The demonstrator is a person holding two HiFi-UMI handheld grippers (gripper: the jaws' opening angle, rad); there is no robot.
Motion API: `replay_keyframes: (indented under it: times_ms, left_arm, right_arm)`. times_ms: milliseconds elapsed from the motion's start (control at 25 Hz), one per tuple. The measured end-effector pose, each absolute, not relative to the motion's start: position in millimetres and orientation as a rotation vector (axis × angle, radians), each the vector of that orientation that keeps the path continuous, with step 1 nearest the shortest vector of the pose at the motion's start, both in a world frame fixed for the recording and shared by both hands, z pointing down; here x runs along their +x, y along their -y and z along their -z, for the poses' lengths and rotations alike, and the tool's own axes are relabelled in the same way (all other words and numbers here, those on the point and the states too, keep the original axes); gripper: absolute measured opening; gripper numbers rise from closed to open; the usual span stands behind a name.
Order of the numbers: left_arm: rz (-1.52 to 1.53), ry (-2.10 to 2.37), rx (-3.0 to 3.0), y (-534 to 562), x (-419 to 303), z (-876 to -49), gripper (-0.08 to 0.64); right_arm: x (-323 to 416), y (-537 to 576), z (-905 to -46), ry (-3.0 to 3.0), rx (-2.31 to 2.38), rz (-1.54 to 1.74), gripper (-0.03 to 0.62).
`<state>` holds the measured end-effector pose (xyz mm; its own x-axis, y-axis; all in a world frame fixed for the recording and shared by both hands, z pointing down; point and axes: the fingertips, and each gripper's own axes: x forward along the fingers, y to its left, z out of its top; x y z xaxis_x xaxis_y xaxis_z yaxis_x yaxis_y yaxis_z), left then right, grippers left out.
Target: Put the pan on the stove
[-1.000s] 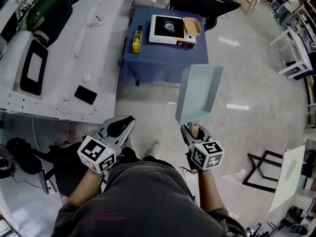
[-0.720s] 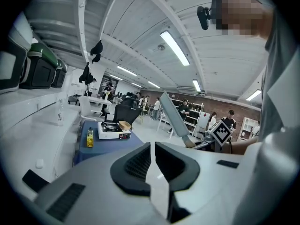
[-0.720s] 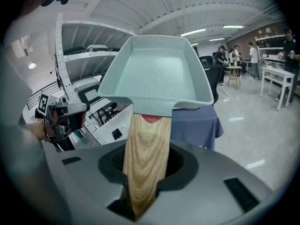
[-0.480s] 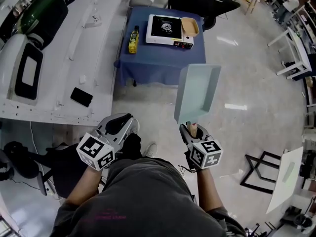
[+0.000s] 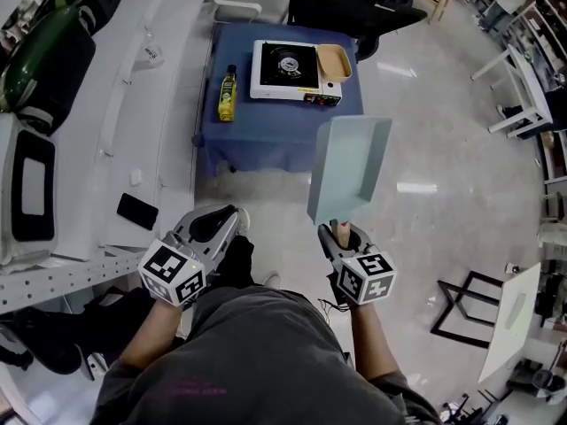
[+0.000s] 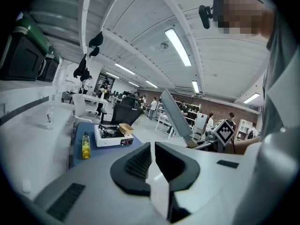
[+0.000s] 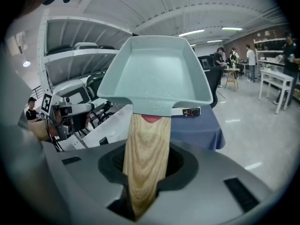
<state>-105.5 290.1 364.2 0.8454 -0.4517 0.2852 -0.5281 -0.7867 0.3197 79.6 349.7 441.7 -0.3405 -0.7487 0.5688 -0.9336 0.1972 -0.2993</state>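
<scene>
Yellow bottle (image 5: 227,94) is standing just left of the stove (image 5: 283,67) on the blue-draped counter (image 5: 266,127). Left gripper (image 5: 217,224) is hovering well short of the stove, to its lower left, jaws sitting almost together with nothing between them. Pan (image 5: 347,168) is hanging in the air well short of the stove, to its lower right, clear of the counter. Right gripper (image 5: 341,230) is clamping the pan's wooden handle (image 7: 146,158) between its 2 jaws.

- Open floor (image 5: 275,193) before the bench (image 5: 266,131).
- Stove (image 5: 283,63) top bare; tray (image 5: 333,60) at its right edge, bottle (image 5: 228,94) just left.
</scene>
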Motion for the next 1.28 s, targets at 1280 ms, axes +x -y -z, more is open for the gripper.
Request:
replay_keyframes:
  times_ms: [1280]
  left_arm:
    - [-0.287,0.659,2.599,-25.5,-101.9,-364.1,0.028]
  right_arm:
    - [74.9,-116.8,-433.0,2.054,1.654,-0.968,0.110]
